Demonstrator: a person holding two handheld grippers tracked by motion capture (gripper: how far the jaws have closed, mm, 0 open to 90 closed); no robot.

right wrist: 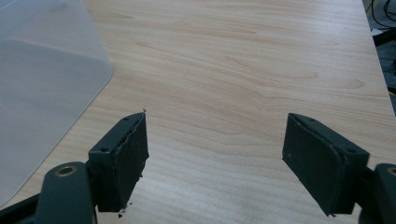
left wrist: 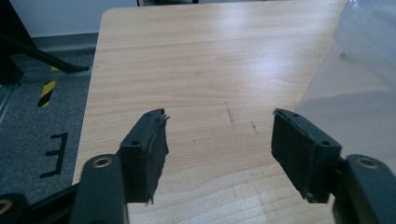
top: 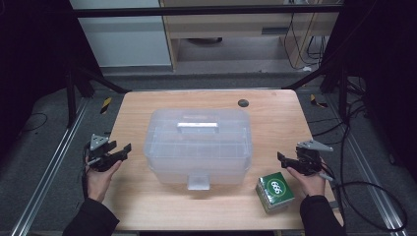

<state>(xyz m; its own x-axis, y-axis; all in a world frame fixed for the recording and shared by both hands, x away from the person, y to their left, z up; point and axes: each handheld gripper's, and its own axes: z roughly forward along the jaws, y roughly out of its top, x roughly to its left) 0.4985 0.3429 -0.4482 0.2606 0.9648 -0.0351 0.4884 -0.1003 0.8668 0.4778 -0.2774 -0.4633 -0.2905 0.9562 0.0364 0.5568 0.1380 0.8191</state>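
While both grippers hover off the opposite side edges of the pale wooden tabletop (top: 147,206), nothing held: left gripper (top: 123,150) near the left edge, jaws spread wide over bare wood; right gripper (top: 283,158) near the right edge, jaws likewise wide and empty. Large translucent plastic storage box with a lid handle and a front latch (top: 197,147) squarely at the tabletop's middle, lid seated, well apart from either gripper. Small green carton with white print (top: 275,191) near the front right corner, just beside the right gripper. Likely next: closing in on the box from both sides. Risks, judged from here: smooth rounded walls slipping between the jaws; an uneven squeeze skewing the box or shoving it toward the front edge; right forearm knocking the green carton off the tabletop on the way in.
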